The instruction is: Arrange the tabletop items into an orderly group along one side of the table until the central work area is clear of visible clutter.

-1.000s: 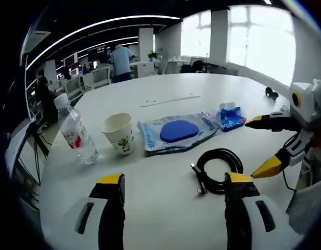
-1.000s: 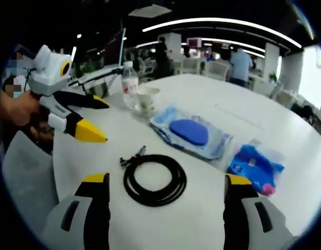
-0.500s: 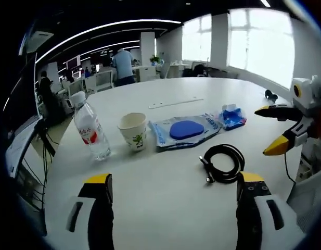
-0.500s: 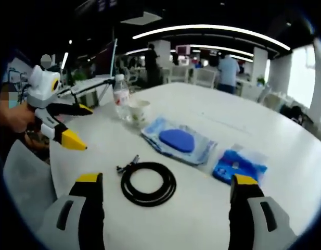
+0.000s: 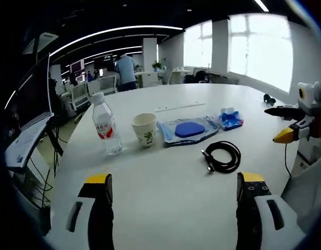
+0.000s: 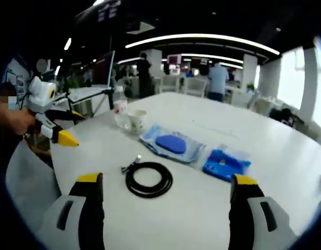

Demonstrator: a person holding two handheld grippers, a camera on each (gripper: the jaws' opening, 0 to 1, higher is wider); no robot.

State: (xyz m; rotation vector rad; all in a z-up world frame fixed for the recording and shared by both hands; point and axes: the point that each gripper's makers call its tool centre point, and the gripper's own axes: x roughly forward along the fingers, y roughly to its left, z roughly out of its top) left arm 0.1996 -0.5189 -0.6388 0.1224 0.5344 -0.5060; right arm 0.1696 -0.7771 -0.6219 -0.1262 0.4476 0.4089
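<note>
On the white table (image 5: 165, 187) stand a water bottle (image 5: 106, 125) and a paper cup (image 5: 144, 129), side by side. To their right lie a clear packet holding a blue pad (image 5: 189, 129), a blue tissue pack (image 5: 230, 118) and a coiled black cable (image 5: 221, 155). The same row shows in the right gripper view: bottle (image 6: 118, 108), cup (image 6: 136, 120), packet (image 6: 170, 144), tissue pack (image 6: 225, 163), cable (image 6: 148, 178). My left gripper (image 5: 173, 188) is open, back from the cable. My right gripper (image 6: 163, 188) is open just short of the cable. Each gripper also appears in the other's view, left gripper (image 6: 60, 128), right gripper (image 5: 285, 125).
A flat white strip (image 5: 176, 107) lies on the far part of the table. A small dark object (image 5: 269, 98) sits near the right edge. A monitor (image 5: 30, 101) stands off the table's left side. Desks, chairs and people fill the room behind.
Both cameras have pulled back from the table, so all the items look smaller and farther. The items themselves have not moved. Both grippers stay open.
</note>
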